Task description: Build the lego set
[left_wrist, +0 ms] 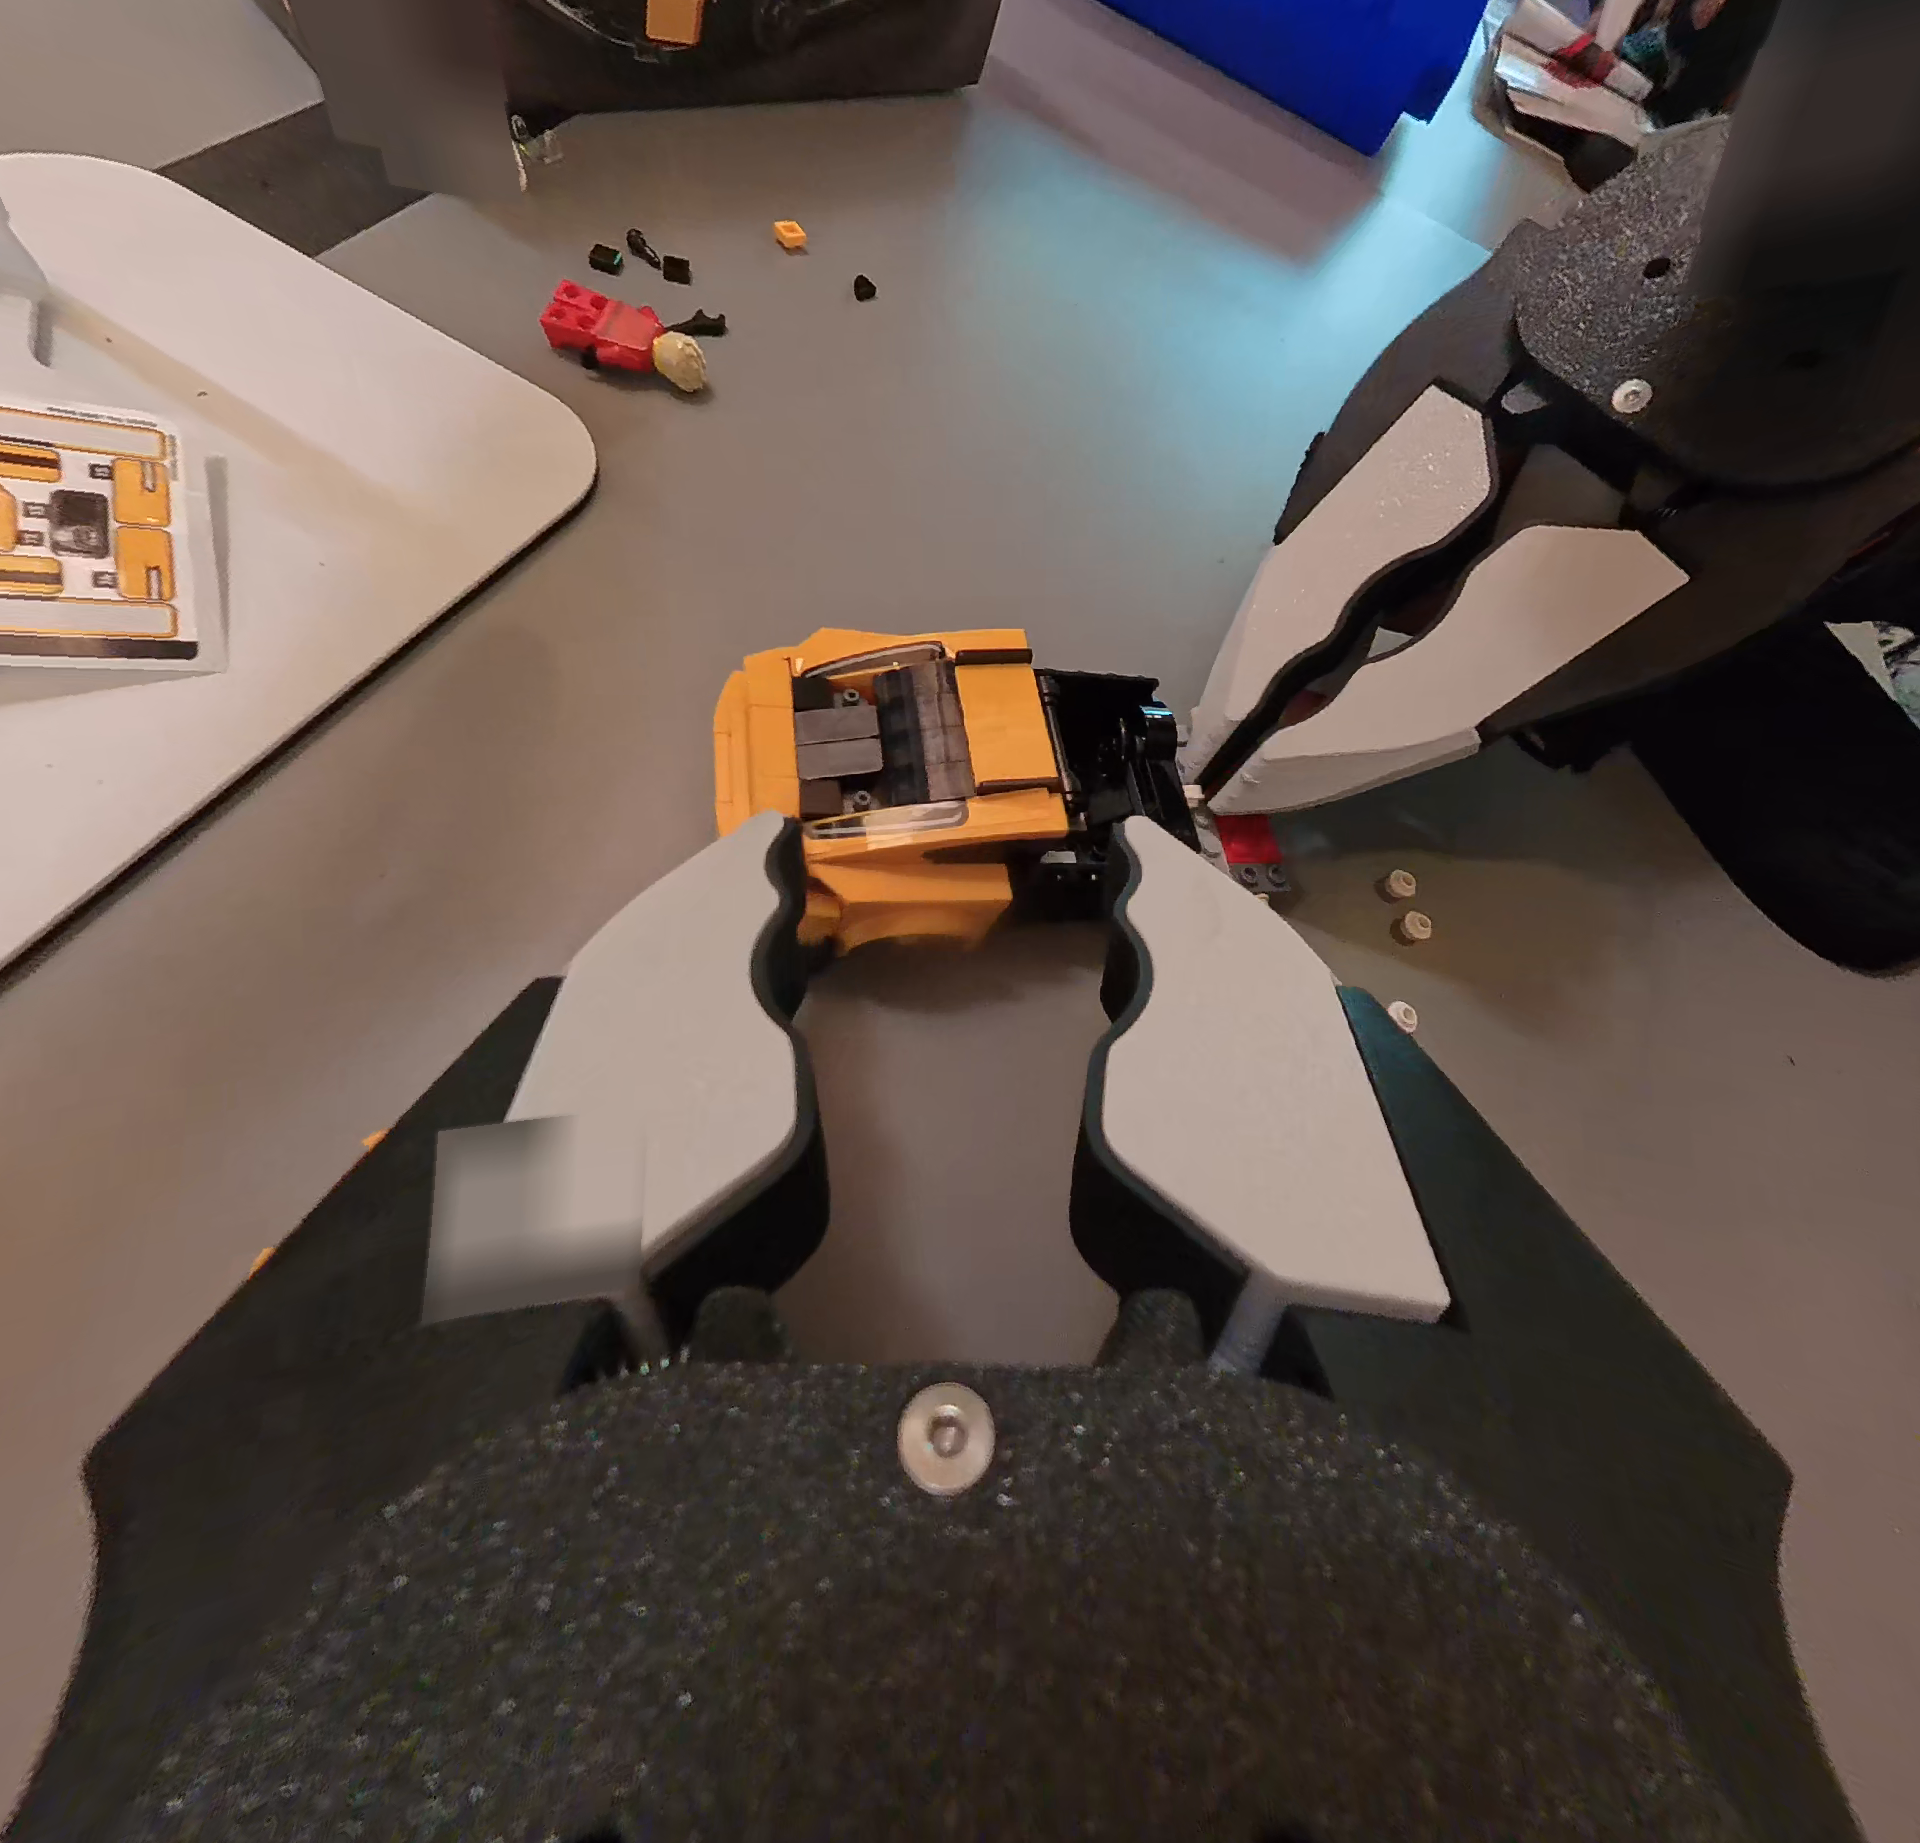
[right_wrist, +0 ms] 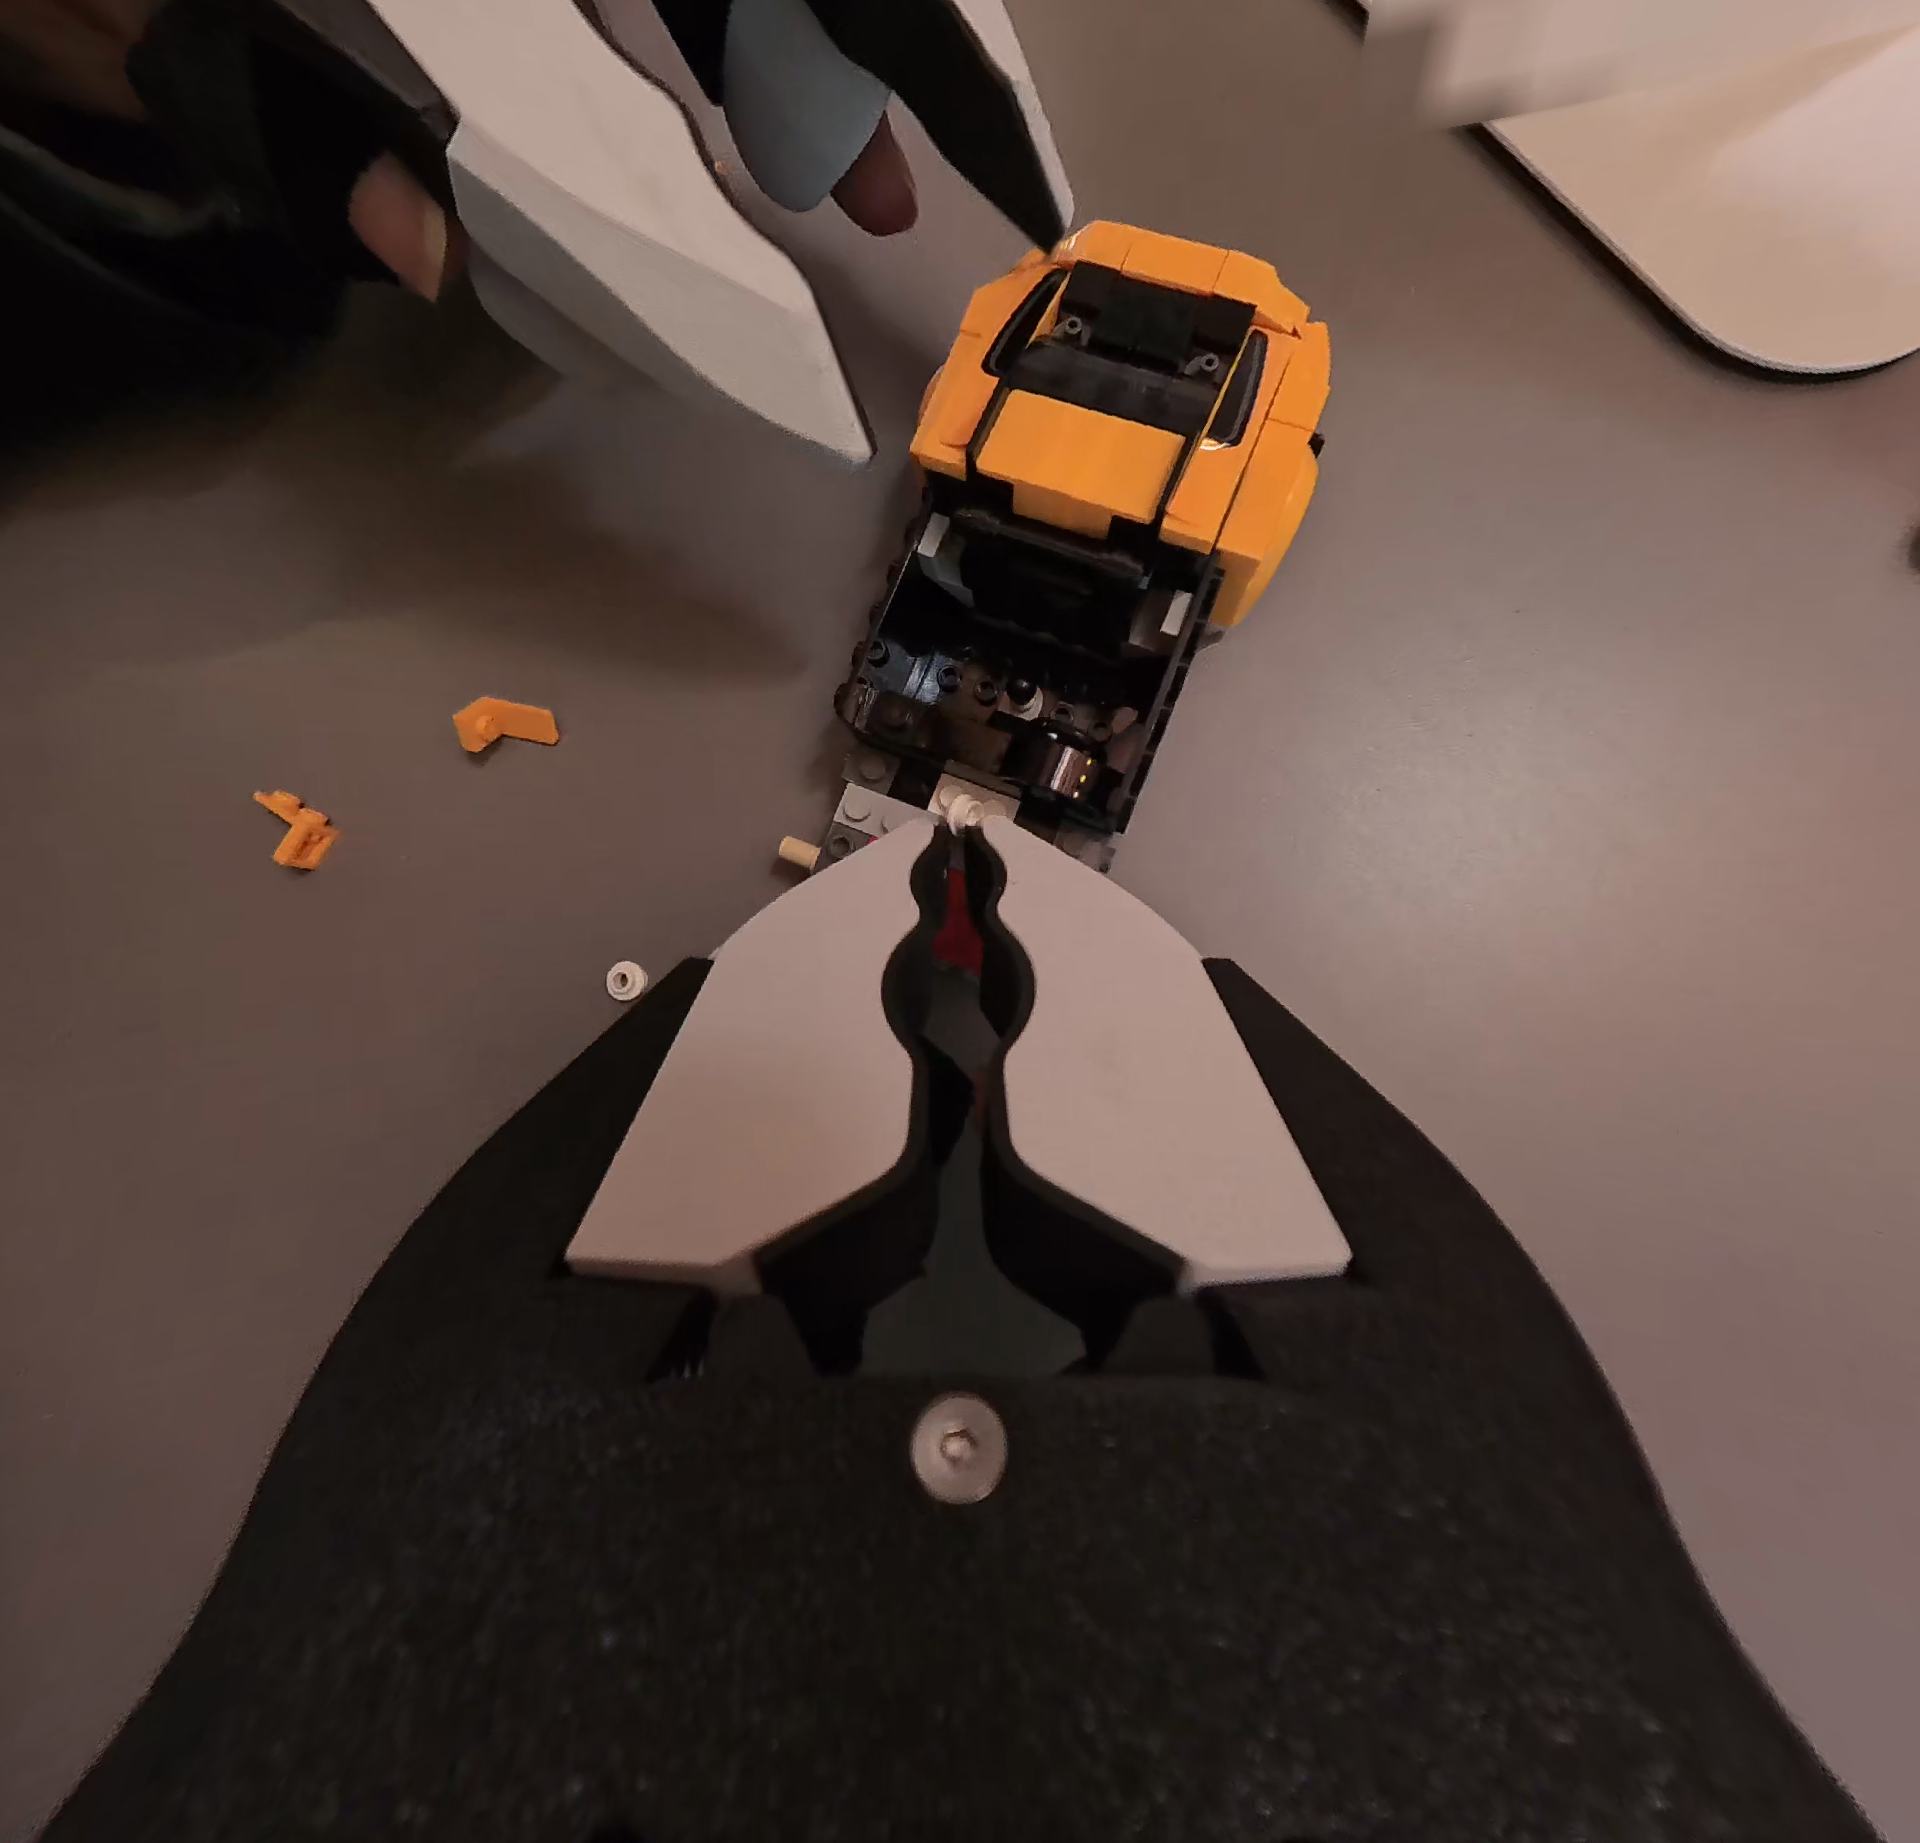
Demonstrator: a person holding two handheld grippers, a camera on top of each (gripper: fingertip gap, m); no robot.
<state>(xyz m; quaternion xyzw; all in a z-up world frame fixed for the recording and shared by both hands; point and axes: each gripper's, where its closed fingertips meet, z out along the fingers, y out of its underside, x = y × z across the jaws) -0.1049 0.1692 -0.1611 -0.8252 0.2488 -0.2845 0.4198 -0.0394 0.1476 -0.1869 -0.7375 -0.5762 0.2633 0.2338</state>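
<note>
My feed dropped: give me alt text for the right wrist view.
The right hand-held gripper, nearly closed, pinches a tiny white round stud at the open black end of a half-built orange brick car on a grey table.

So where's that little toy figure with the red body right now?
In the left wrist view, the toy figure lies on the grey table, far left of centre, beyond the orange brick car, beside scattered small black pieces.
</note>
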